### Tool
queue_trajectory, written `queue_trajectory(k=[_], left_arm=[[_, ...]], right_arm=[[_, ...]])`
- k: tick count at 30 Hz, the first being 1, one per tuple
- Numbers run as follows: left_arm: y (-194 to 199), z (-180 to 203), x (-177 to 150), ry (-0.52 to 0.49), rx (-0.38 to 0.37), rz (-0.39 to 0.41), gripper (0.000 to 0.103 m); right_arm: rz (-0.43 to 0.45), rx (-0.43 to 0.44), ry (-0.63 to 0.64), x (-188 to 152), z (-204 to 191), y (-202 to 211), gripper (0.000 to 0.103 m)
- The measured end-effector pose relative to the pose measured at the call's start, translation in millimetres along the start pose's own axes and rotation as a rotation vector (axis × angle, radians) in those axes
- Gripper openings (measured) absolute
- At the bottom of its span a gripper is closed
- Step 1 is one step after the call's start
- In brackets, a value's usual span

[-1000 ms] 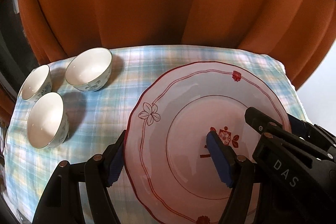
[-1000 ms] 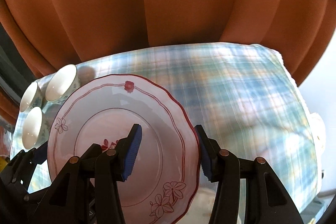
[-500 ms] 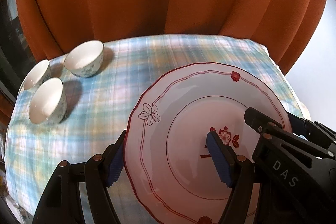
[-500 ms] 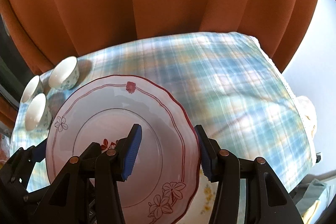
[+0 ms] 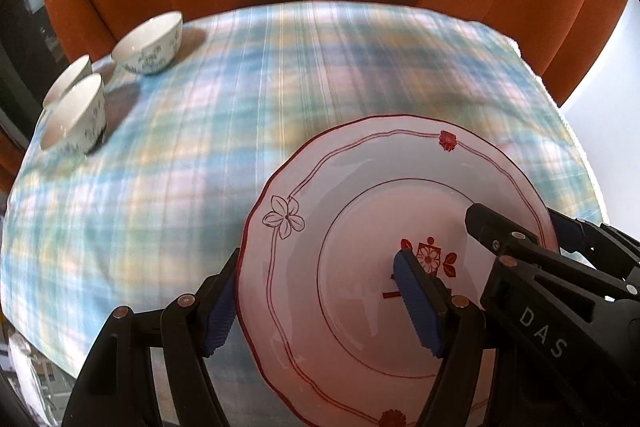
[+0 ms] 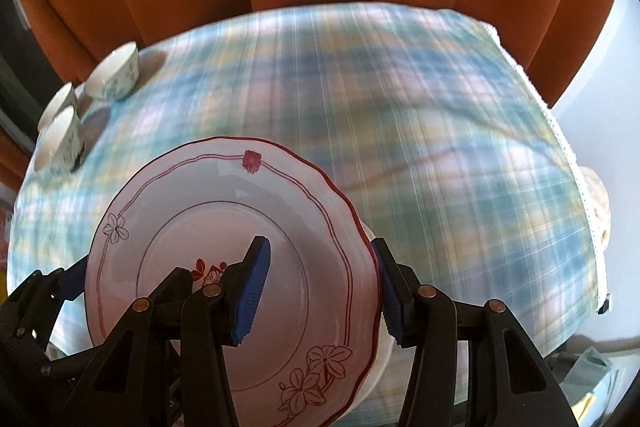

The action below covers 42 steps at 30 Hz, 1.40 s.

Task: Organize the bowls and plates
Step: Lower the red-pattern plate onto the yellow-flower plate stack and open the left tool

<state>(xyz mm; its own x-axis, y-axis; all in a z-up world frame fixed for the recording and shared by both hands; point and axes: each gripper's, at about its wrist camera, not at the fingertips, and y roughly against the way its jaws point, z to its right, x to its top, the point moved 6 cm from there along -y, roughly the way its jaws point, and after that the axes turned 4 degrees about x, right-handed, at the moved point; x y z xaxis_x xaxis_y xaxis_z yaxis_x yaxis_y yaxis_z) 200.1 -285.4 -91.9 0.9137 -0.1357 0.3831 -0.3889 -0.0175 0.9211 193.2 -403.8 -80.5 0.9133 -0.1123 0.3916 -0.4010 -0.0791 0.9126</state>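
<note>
Both grippers are carrying one plate (image 5: 360, 247) between them, above the near edge of the bench (image 5: 280, 107), which is covered by a plaid cloth. The left gripper (image 5: 320, 303) is clamping the plate's left rim: one blue pad is lying on the face near the centre motif, the other is tucked under the scalloped edge. The right gripper (image 6: 320, 291) is doing the same on the opposite rim, its jaws partly closed with the plate wedged between the pads. The plate (image 6: 224, 267) is tilting, with its far edge higher, and does not look to be touching the cloth (though the underside is hidden).

What the coming move turns on, I judge, is the open cloth lying ahead of the jaws and the three bowls (image 5: 148, 45) clustered at the far left corner, well apart from the plate. Both hands are equally committed, so neither is nearer.

A paler rim is peeking out beneath the plate's right edge in the right wrist view; whether it is a second plate I cannot tell. The plate's near edge is cut off by the jaws, and the cloth is blurring. The bowl farthest left is partly hidden behind its neighbour.
</note>
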Motion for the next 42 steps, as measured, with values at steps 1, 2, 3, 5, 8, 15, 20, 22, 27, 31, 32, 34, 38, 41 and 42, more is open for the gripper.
queue_trajectory(k=[1,2,3,5,8,15,20,22,27,31,32,34,38,41,42], left_arm=[[-2,3,-3,0.005,0.005,-0.008,0.074],[-3,4,-5,0.009,0.007,-0.011,0.074],[-4,6,-5,0.013,0.007,-0.012,0.074],[-6,10,-8,0.021,0.01,-0.017,0.074],[-12,17,-13,0.027,0.019,-0.032,0.074],[-20,22,-20,0.062,0.046,-0.05,0.075],[-19,23,-20,0.074,0.066,-0.039,0.075],[-19,23,-19,0.078,0.068,-0.039,0.075],[-18,23,-19,0.084,0.078,-0.039,0.074],[-19,23,-18,0.088,0.093,-0.036,0.074],[-19,23,-18,0.088,0.095,-0.035,0.074],[-18,23,-18,0.087,0.106,-0.034,0.074],[-16,17,-19,0.105,0.113,-0.039,0.073],[-15,14,-19,0.116,0.142,-0.04,0.073],[-14,12,-18,0.12,0.149,-0.035,0.073]], right_arm=[[-0.006,0.005,0.0,-2,3,-3,0.055],[-0.013,0.011,0.0,-5,6,-5,0.055],[-0.019,0.018,0.003,-7,8,-7,0.055],[-0.023,0.022,0.015,-8,12,-10,0.055],[-0.034,0.023,0.023,-10,18,-14,0.055],[-0.074,0.034,0.051,-16,26,-29,0.055],[-0.065,0.044,0.075,-14,25,-31,0.055],[-0.07,0.059,0.073,-14,26,-31,0.055],[-0.036,0.064,0.07,-13,33,-20,0.042],[-0.033,0.082,0.081,-13,37,-17,0.031],[-0.033,0.081,0.086,-13,37,-17,0.031],[-0.034,0.08,0.089,-13,37,-17,0.031],[-0.058,0.099,0.079,-16,35,-22,0.03],[-0.046,0.089,0.108,-13,29,-21,0.028],[-0.046,0.095,0.119,-13,25,-22,0.028]])
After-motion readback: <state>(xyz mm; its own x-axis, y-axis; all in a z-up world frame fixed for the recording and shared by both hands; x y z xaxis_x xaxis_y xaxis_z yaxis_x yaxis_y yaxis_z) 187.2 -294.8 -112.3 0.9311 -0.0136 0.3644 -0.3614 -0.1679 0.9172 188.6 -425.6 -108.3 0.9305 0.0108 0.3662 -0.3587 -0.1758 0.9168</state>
